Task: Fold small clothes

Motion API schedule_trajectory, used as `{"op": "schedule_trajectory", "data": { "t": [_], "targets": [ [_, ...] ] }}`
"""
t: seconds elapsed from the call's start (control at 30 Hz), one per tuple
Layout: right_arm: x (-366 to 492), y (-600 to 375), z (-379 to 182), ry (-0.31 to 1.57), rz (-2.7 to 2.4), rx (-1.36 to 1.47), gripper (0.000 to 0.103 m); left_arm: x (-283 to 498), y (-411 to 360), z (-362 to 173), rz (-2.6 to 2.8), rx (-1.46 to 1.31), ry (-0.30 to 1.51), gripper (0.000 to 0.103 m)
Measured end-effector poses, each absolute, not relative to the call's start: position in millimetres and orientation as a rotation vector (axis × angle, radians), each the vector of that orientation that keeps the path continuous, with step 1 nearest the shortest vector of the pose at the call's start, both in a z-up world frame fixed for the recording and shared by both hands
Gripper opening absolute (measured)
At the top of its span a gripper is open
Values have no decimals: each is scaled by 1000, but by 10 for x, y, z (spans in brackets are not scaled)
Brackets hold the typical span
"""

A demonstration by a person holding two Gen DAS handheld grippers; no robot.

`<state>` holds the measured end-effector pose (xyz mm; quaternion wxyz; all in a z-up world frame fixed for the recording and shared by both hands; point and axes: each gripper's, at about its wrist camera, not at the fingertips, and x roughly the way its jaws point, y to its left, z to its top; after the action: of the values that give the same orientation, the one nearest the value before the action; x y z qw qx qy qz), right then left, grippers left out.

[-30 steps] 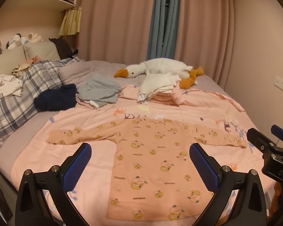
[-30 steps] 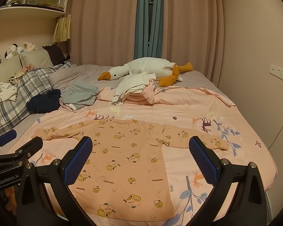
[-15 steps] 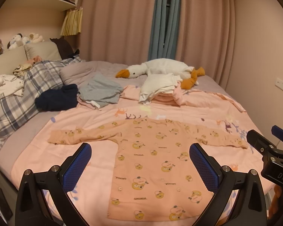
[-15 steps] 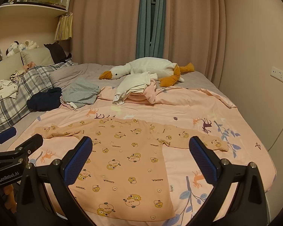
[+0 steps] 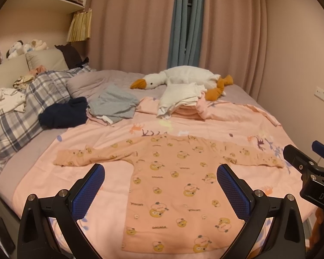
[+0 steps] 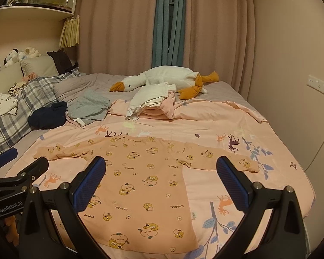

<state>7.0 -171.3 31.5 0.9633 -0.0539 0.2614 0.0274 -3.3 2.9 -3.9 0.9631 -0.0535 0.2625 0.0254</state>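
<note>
A small peach long-sleeved shirt (image 5: 172, 179) (image 6: 140, 172) with a yellow cartoon print lies flat on the pink bedspread (image 5: 216, 127) (image 6: 216, 129), both sleeves spread out sideways. My left gripper (image 5: 159, 185) hovers open above the shirt's lower half, nothing between its blue pads. Over the shirt's right side, my right gripper (image 6: 161, 181) is open too and holds nothing. Each gripper shows at the edge of the other's view: the right one (image 5: 308, 168) and the left one (image 6: 15, 172).
Farther back lie a folded stack of white and pink clothes (image 5: 183, 99) (image 6: 153, 101), a grey garment (image 5: 114, 103), a dark navy one (image 5: 63, 113) and a plush goose (image 5: 183, 77). A plaid quilt (image 5: 21, 112) covers the left side. A wall runs along the bed's right edge.
Both views have shifted very slightly; the shirt lies as before and both grippers stay open above it.
</note>
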Motion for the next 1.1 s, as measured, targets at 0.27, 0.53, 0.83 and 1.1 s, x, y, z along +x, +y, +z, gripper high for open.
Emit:
{"op": "schedule_trajectory", "data": {
  "t": [0.27,0.53,0.83,1.1],
  "targets": [
    [64,-1702,318,529,53,-108,103,-38,10,-41,56,-107,531,103],
    [54,-1693,323,529,58,-114,103,-38,9,-43,57,-107,533,103],
    [45,-1698,325,529,57,-118,103,-39,0,-43,57,-107,533,103],
    [51,-1697,329,532,56,-117,103,-36,-2,-47,60,-109,537,103]
  ]
}}
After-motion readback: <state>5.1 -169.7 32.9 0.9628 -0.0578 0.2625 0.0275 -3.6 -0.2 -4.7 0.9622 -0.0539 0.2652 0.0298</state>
